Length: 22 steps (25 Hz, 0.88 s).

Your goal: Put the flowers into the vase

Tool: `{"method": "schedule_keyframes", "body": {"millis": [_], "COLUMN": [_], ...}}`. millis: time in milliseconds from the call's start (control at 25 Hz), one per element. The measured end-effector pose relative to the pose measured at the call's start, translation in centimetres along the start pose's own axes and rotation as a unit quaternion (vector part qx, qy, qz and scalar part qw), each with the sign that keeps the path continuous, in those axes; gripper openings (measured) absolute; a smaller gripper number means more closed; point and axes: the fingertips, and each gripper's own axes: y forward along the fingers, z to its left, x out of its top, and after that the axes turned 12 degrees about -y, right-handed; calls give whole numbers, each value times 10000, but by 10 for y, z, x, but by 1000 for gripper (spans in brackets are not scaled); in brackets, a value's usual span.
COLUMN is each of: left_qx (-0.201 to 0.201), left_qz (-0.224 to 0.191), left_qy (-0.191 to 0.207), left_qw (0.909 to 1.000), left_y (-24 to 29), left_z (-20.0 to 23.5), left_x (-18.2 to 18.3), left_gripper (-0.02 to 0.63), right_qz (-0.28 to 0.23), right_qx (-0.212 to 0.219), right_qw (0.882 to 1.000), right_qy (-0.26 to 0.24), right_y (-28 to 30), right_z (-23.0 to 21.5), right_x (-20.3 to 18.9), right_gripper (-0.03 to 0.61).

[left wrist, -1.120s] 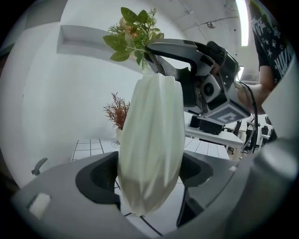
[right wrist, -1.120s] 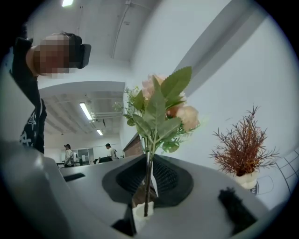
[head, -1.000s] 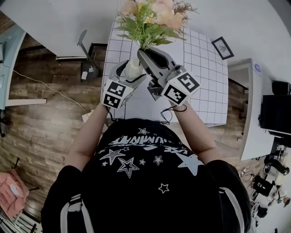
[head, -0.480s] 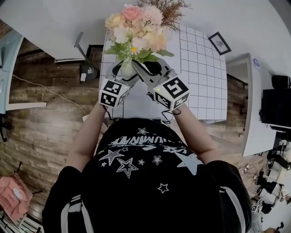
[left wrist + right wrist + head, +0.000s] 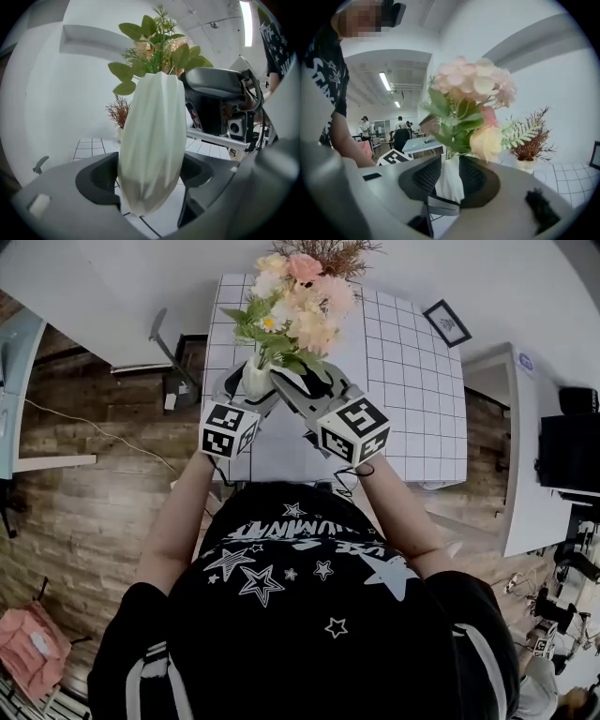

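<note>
A white ribbed vase (image 5: 152, 140) hangs above the grid-patterned table (image 5: 403, 381), and my left gripper (image 5: 248, 390) is shut on its body. A bouquet of pink, cream and yellow flowers (image 5: 291, 301) stands in the vase (image 5: 255, 379) with its stems down the neck. My right gripper (image 5: 289, 381) sits just right of the vase mouth. Its jaws have just been opening. In the right gripper view the right gripper (image 5: 450, 176) frames the vase (image 5: 450, 183) and the stems without pressing on them, with the bouquet (image 5: 468, 93) above.
A dried reddish plant in a small white pot (image 5: 328, 254) stands at the table's far edge. A small picture frame (image 5: 447, 322) lies at the table's right side. A white cabinet (image 5: 520, 446) flanks the table on the right. A dark stand (image 5: 178, 362) sits on the wooden floor at left.
The bouquet has come down into the vase together with my right gripper. The right jaws, shut on the stems before, now stand apart. The left gripper and vase stayed put.
</note>
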Motion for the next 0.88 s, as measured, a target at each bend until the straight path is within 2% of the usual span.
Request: {"method": "schedule_keyframes", "body": {"millis": [280,560,880], "left_qx": [28,140,582], "left_qz": [22,-94,-243], "left_qy": [82,149,33], "left_qw": [10000,9997,9980], "left_y": [0,-3,-14], "left_z": [0,-2,2], "left_x": [0,1,-6], "left_gripper": [390,394,447], "right_qz": [152,100,26], "right_qx": [-139,-408,-603], "right_qw": [9997,9990,9975], "right_qy": [91,181,375], "right_y": [-15,-40,-73], "right_z": [-2,-12,-24], "right_x": [-17,-21,-28], "right_gripper": [124,124,124]}}
